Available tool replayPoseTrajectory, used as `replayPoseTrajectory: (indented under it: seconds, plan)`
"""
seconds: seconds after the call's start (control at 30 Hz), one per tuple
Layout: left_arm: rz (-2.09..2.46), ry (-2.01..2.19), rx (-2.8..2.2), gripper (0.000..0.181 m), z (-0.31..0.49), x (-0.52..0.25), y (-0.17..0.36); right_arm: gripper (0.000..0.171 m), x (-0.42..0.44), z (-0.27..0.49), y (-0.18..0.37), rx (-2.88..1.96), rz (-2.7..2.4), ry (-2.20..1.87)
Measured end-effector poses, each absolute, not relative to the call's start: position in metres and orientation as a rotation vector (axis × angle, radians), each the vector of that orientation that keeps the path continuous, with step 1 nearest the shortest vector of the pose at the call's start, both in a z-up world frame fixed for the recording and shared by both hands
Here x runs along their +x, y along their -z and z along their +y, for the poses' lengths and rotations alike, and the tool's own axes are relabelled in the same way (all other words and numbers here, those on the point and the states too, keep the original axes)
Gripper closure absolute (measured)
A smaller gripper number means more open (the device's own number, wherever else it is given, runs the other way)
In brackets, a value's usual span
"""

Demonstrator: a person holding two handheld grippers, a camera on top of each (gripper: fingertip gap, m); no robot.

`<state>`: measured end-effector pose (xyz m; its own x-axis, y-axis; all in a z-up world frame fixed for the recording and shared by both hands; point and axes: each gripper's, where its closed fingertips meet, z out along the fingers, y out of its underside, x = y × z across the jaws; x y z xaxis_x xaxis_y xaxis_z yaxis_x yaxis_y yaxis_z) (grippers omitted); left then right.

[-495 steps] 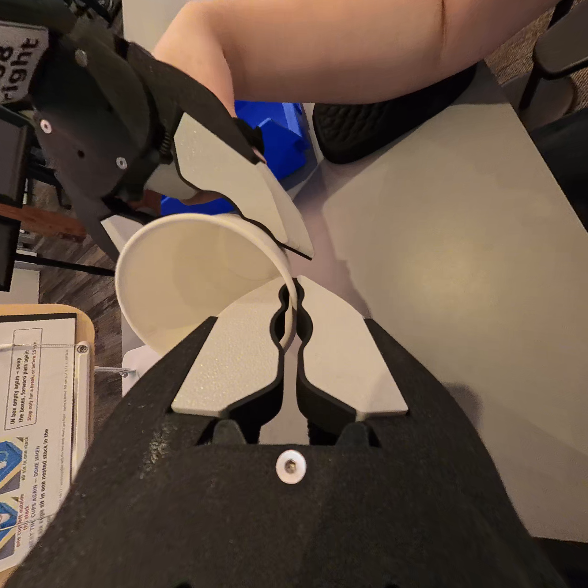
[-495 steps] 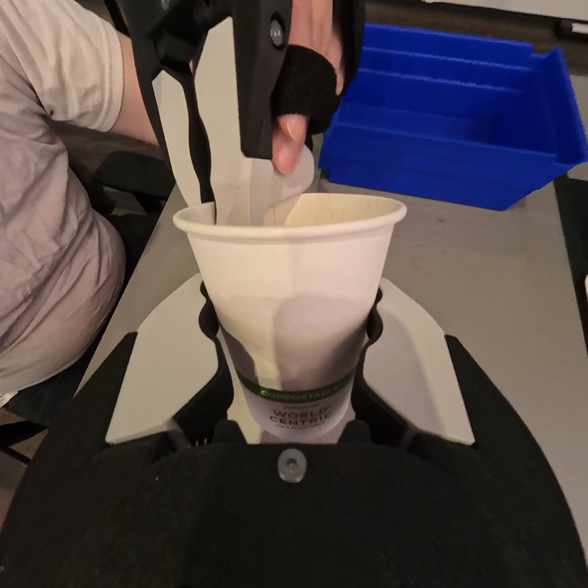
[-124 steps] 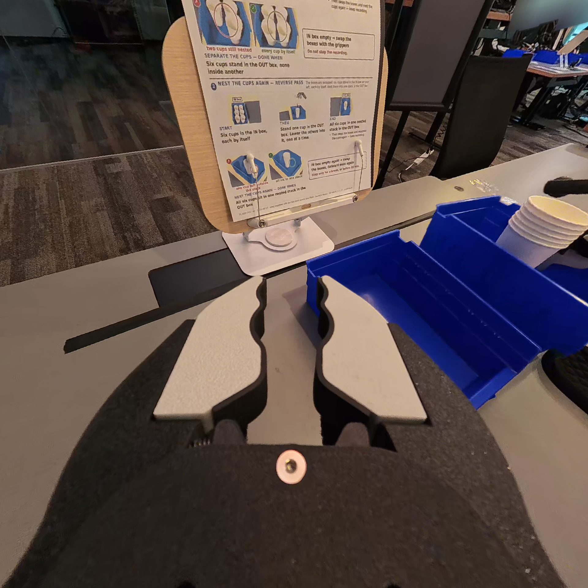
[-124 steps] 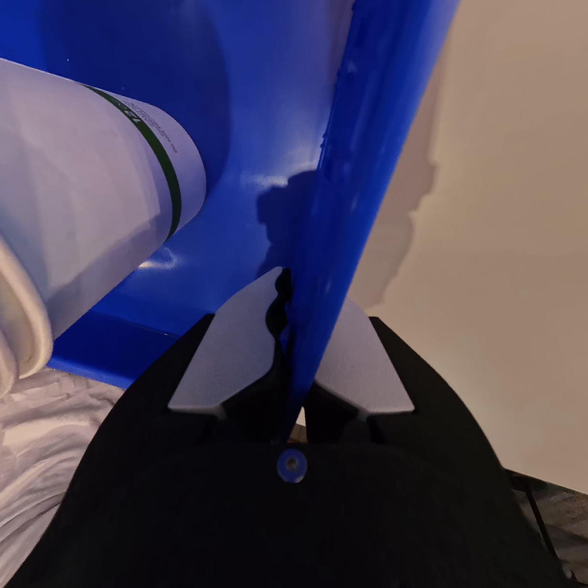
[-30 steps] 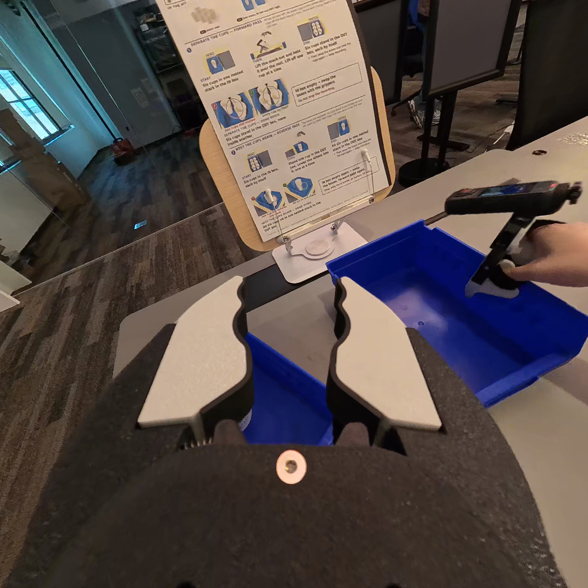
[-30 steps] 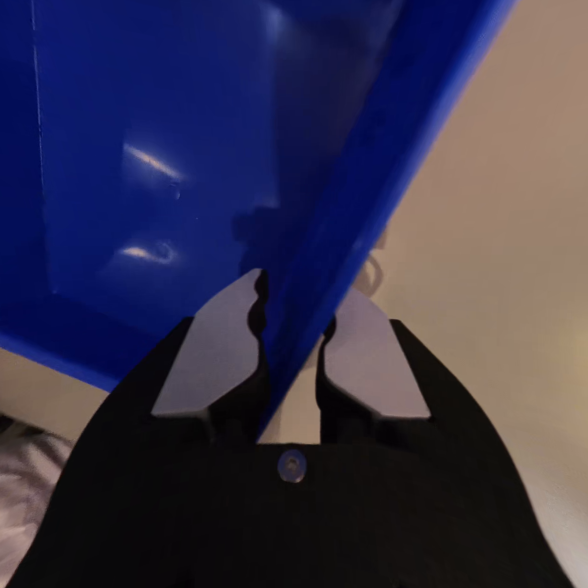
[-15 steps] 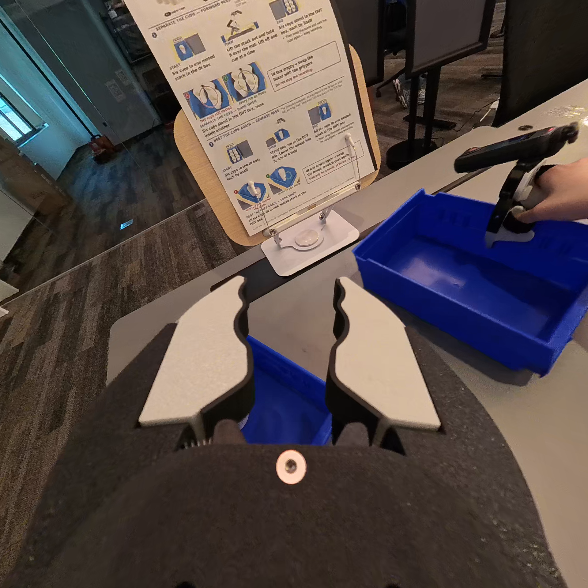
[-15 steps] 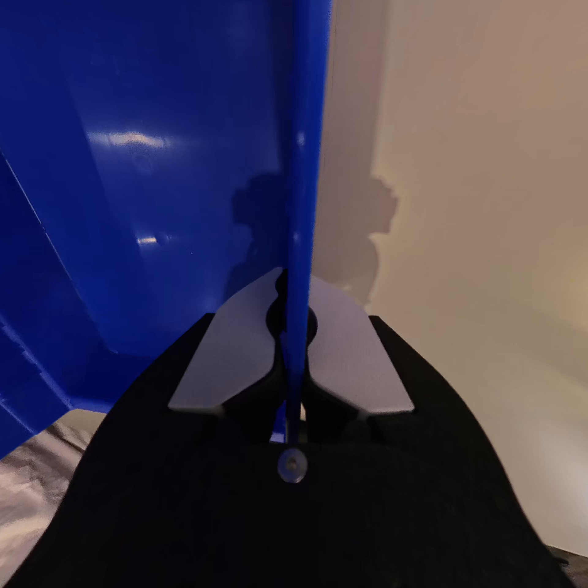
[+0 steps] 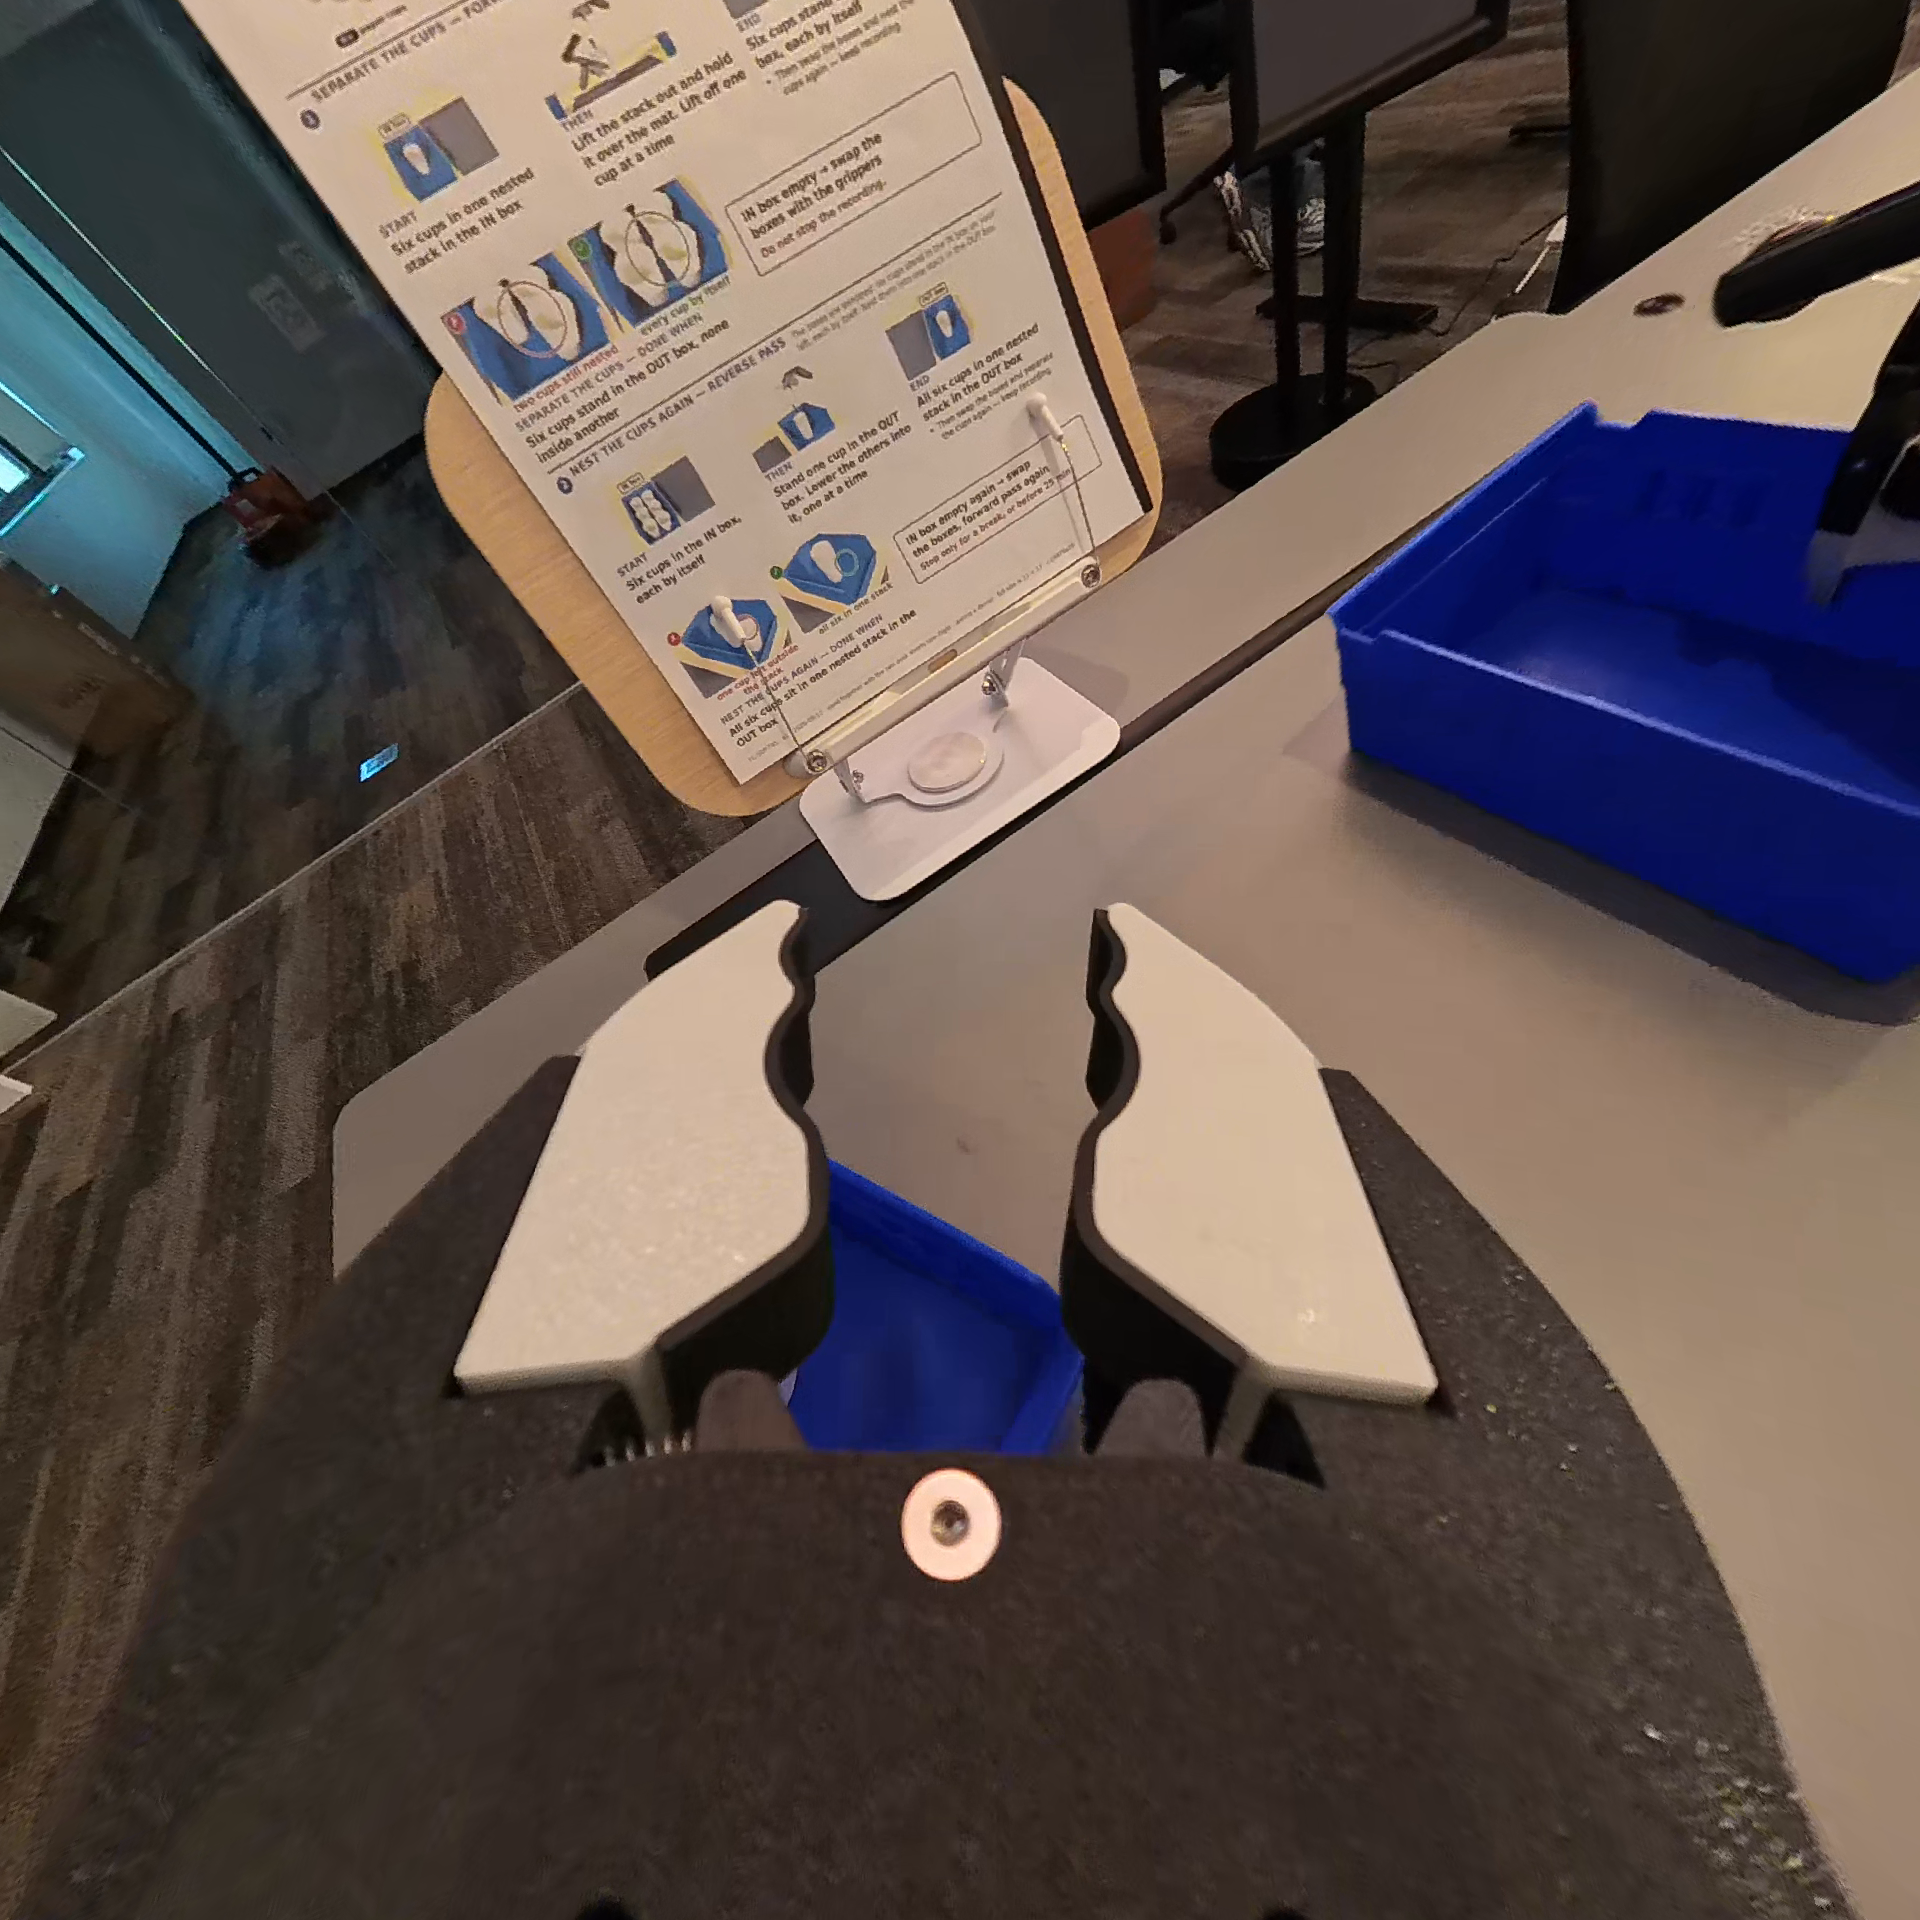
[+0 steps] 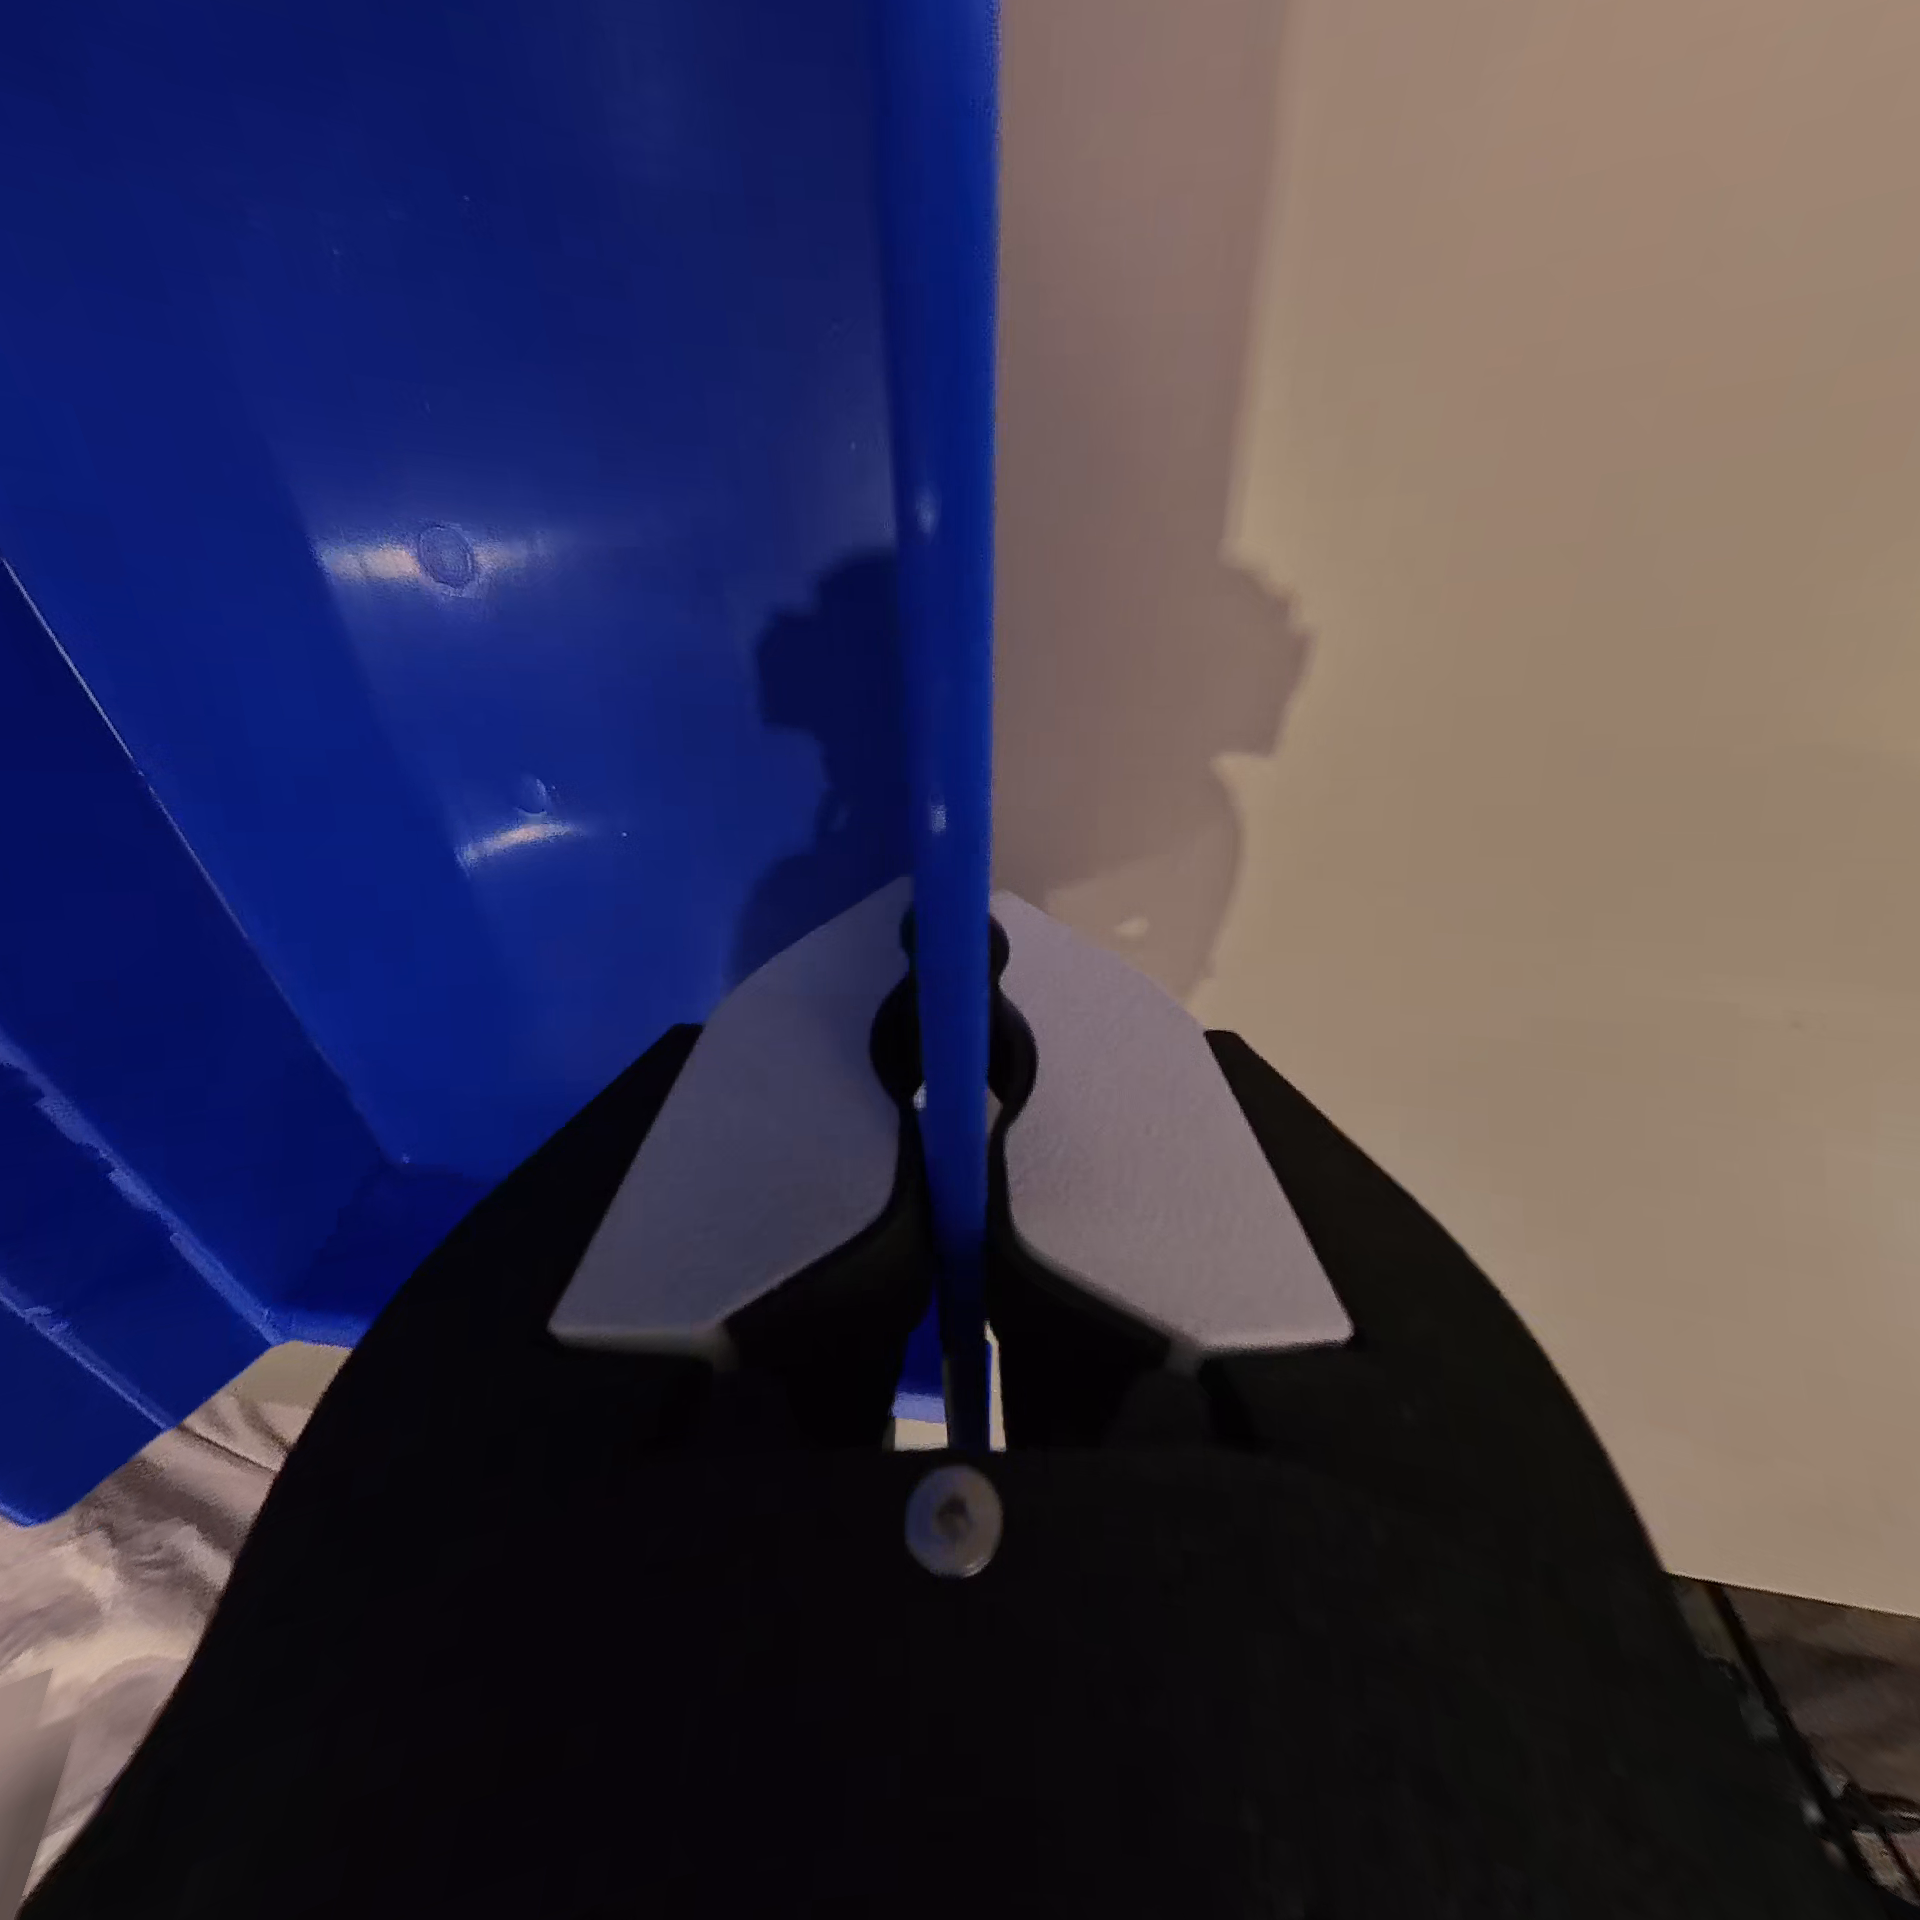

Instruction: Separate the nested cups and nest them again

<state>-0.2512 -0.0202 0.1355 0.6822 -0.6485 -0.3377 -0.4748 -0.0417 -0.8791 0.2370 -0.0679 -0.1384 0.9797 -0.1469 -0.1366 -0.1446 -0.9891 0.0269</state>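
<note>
A long pale grey table [image 9: 1455, 1195] fills the lower right of the left wrist view, its far edge meeting dark patterned carpet. On it, at the right of the frame, sits an open blue plastic bin [image 9: 1621, 717], empty as far as can be seen. The right gripper [image 9: 1860, 499], black with pale tips, reaches into it at the upper right edge. In its own view the right gripper [image 10: 951, 997] is clamped on that bin's thin blue wall [image 10: 945, 623], which runs straight up the centre of the frame. A printed instruction sheet on a rounded wooden board [image 9: 727, 395] stands at upper centre. Low in the frame, the left gripper [image 9: 945, 997] hangs spread wide, holding nothing, above the corner of a second blue plastic bin [image 9: 935, 1340]. The cups show in neither view.
</note>
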Motion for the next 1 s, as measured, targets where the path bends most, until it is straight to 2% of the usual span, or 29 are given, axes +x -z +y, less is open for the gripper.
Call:
replayPoseTrajectory:
  seconds: [0.47,0.6,0.67,0.77,0.87,0.9,1.0]
  plan:
    - [1.014,0.090,-1.680,0.131,-0.015,-0.210,-0.117,0.166,0.291,-0.089,0.139,3.128,-0.375,0.214]
    - [0.954,0.095,-1.716,0.128,-0.007,-0.229,-0.120,0.145,0.299,-0.076,0.129,3.285,-0.296,0.080]
    - [0.897,0.108,-1.715,0.125,-0.002,-0.237,-0.126,0.131,0.304,-0.061,0.106,3.440,-0.304,-0.017]
    - [0.834,0.074,-1.707,0.123,0.007,-0.247,-0.132,0.120,0.305,-0.038,0.044,3.741,-0.228,-0.345]
    - [0.785,0.039,-1.706,0.123,0.015,-0.255,-0.135,0.115,0.271,-0.022,-0.027,4.035,0.043,-0.710]
    - [0.767,0.025,-1.709,0.123,0.018,-0.257,-0.135,0.107,0.255,-0.020,-0.044,4.122,0.142,-0.791]
    - [0.728,-0.014,-1.717,0.123,0.024,-0.265,-0.136,0.096,0.197,-0.013,-0.073,4.340,0.501,-0.766]
